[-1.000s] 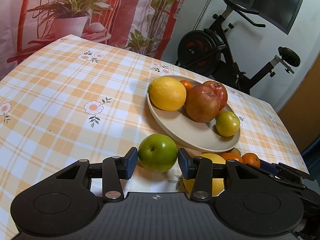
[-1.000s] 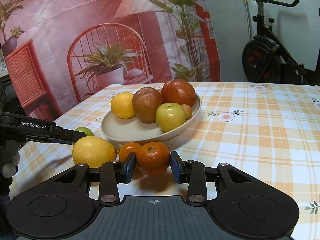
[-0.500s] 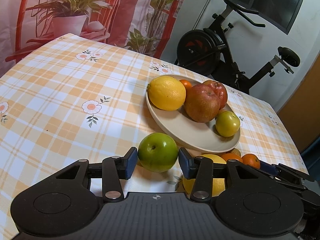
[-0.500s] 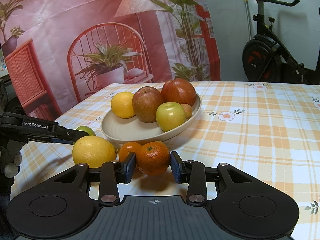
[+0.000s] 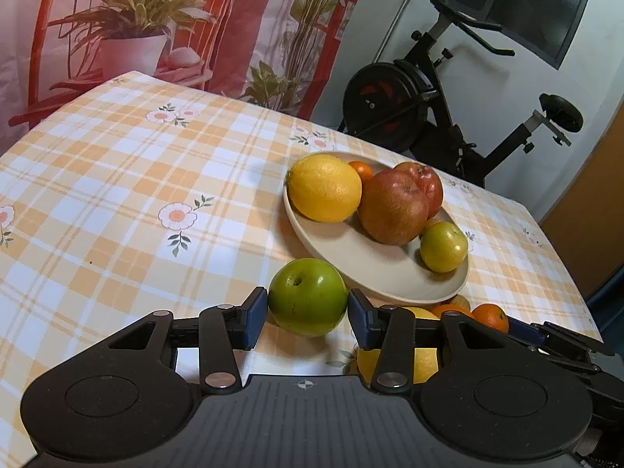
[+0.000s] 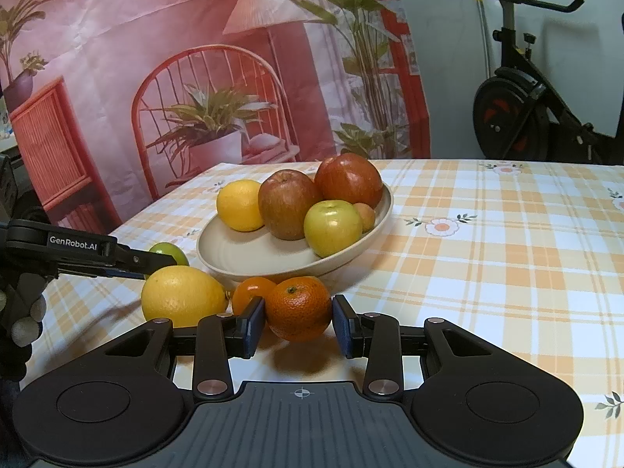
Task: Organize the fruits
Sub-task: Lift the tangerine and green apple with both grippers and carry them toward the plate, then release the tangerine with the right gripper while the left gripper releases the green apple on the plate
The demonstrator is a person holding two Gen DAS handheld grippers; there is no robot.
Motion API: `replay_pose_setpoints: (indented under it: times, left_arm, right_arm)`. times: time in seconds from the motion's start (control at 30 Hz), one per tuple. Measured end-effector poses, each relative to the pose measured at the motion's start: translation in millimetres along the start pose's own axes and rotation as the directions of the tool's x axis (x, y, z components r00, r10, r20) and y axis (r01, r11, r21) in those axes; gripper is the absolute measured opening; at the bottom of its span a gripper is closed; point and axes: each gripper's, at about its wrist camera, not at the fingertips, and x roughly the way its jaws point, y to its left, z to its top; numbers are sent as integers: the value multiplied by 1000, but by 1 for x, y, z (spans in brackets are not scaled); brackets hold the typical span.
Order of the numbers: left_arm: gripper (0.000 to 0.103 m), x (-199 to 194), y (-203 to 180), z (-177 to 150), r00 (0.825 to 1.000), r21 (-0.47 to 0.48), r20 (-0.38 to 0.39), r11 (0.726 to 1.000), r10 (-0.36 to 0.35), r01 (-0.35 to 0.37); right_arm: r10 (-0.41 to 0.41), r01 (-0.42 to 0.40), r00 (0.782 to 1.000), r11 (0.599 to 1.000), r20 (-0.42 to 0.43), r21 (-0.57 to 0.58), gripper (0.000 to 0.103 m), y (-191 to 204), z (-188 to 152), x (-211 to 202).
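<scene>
Near the front edge of the checked tablecloth (image 5: 117,179), the left gripper (image 5: 308,314) clasped a green apple (image 5: 308,296), its blue pads touching the fruit's two sides. The apple was glossy and evenly green, its stem dimple turned up and to the left, and it sat just in front of the plate's near rim. The right gripper (image 6: 298,319) gripped a mandarin (image 6: 299,308), pads pressed to either side; the skin was deep orange and pebbled, with a small green stem scar on top. Just to its left lay a second mandarin (image 6: 249,292), partly hidden, and beside that a large yellow lemon (image 6: 183,298) with dimpled peel, all close to the plate's near rim. Farther back, the beige plate (image 6: 249,257) held a yellow citrus fruit (image 6: 240,204), two red-brown apples (image 6: 288,208), a yellow-green apple (image 6: 332,228) and a small tan fruit (image 6: 365,215), crowded together and touching. Beyond the tablecloth's far edge hung a printed pink backdrop (image 6: 156,58), with an exercise bike (image 6: 522,109) at the right.
</scene>
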Motion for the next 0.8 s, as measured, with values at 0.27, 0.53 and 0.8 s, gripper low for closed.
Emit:
replay_pose_setpoints:
  times: [0.27,0.53,0.8]
  left_arm:
    - [47,-12,1,9,998,-1,63,1000,-5,5]
    - [47,-9,-4,24,995,32,102,999,-24,21]
    - [47,6,-14,35,993,90,111,996,-35,25]
  right_arm:
    - [-10,10,999,1000,30,7,34,0,0,-7]
    - [-20,19,999,1000,41,16,34,0,9,-6]
    - [-19,20,998,1000,53,-23,34,3,34,9]
